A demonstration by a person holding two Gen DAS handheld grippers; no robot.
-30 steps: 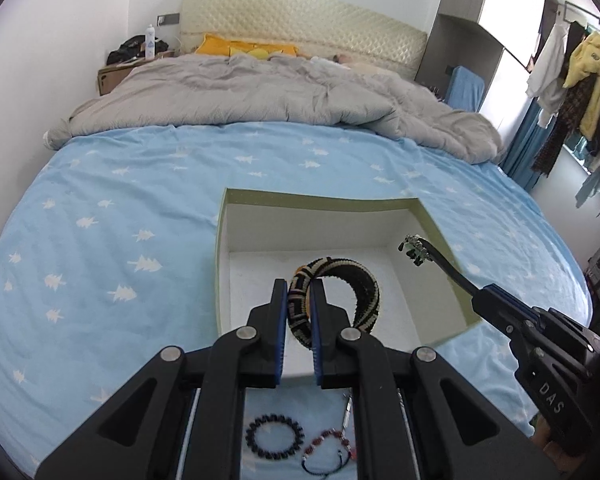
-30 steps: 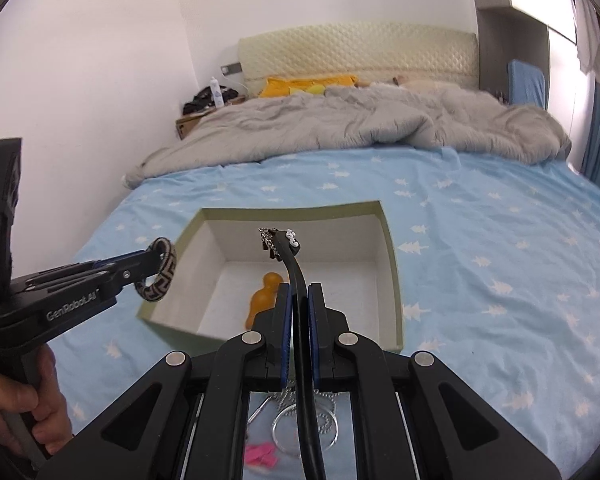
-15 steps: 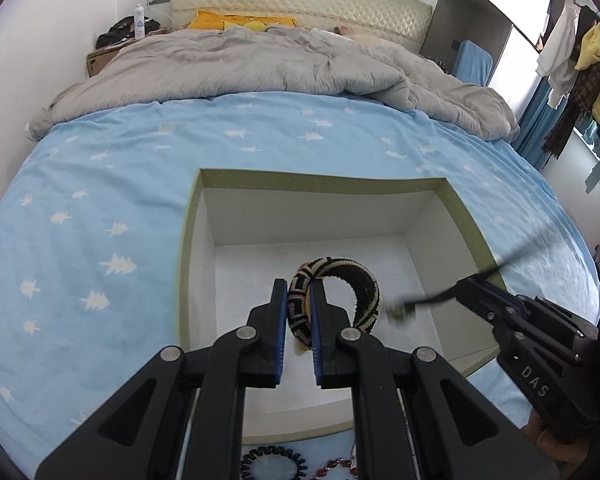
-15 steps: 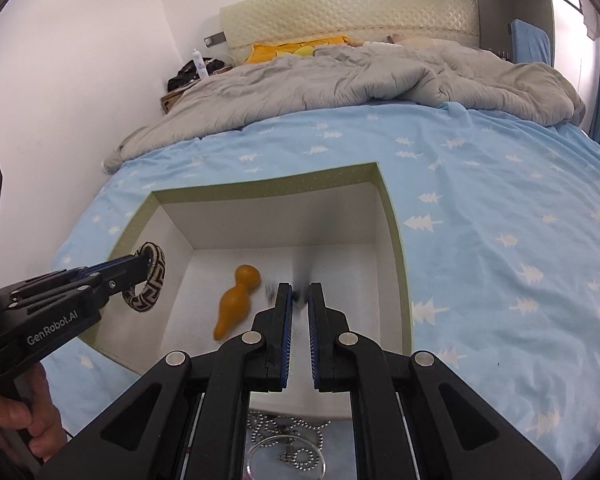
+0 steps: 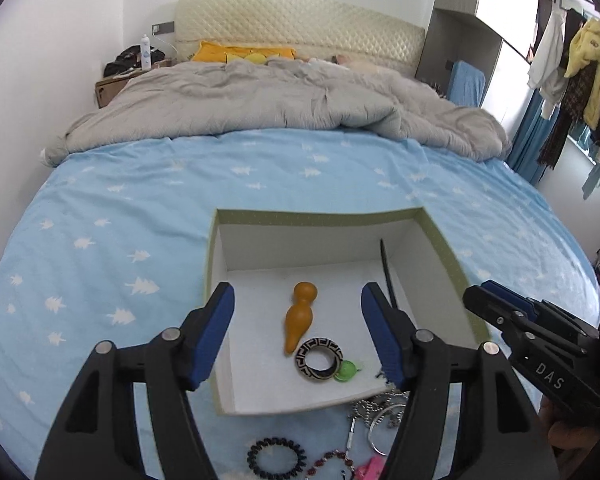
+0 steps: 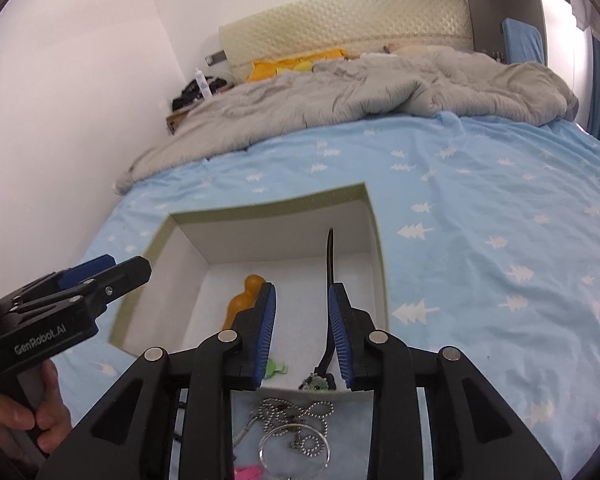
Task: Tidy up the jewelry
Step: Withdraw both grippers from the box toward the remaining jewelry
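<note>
An open white box with an olive rim (image 5: 320, 218) (image 6: 272, 204) sits on the blue bedsheet. Inside lie a black-and-cream patterned bangle (image 5: 319, 359), an orange gourd-shaped piece (image 5: 299, 316) (image 6: 244, 298), a small green item (image 5: 346, 371) (image 6: 275, 367) and a black curved hairband (image 5: 388, 276) (image 6: 329, 280) leaning on the right wall. My left gripper (image 5: 298, 330) is open and empty above the box. My right gripper (image 6: 302, 330) is open, with the hairband just inside its right finger.
Loose jewelry lies in front of the box: a black bead bracelet (image 5: 275, 456), a red bead bracelet (image 5: 330, 463), a ball chain with metal rings (image 6: 294, 424) and a pink piece (image 6: 246, 472). A grey duvet (image 5: 280, 100) covers the far bed.
My left gripper opened and dropped the bangle into the box, then pulled back. My right gripper opened and let go of the hairband, which now leans inside the box.
</note>
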